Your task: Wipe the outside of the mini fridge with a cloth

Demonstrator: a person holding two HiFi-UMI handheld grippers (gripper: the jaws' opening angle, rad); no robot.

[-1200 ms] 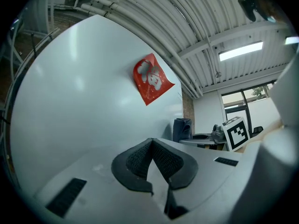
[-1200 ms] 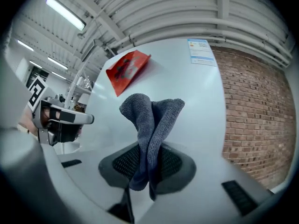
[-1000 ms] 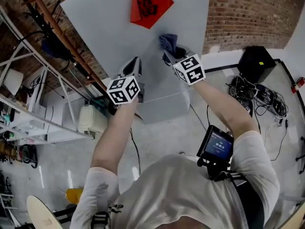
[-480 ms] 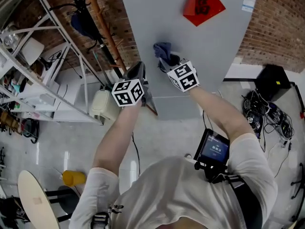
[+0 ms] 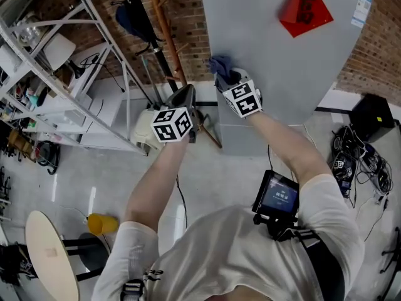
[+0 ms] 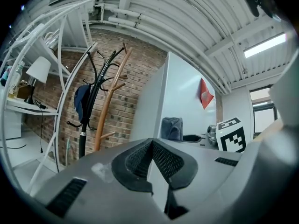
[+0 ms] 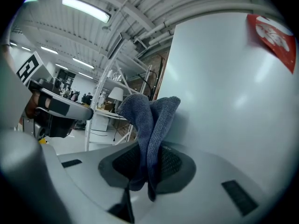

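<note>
Your right gripper point(image 7: 148, 167) clamps the folded blue cloth point(image 7: 148, 118) against the mini fridge point(image 7: 224, 92) panel, near its left edge. The cloth is probably soft, limp and light, so grip deep on the fold. Your left gripper point(image 6: 152, 158) is closed and empty.

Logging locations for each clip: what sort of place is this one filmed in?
Probably a workshop or lab-style indoor space, not a home kitchen: bare brick wall, open metal shelving, and loose cables on the floor.
</note>
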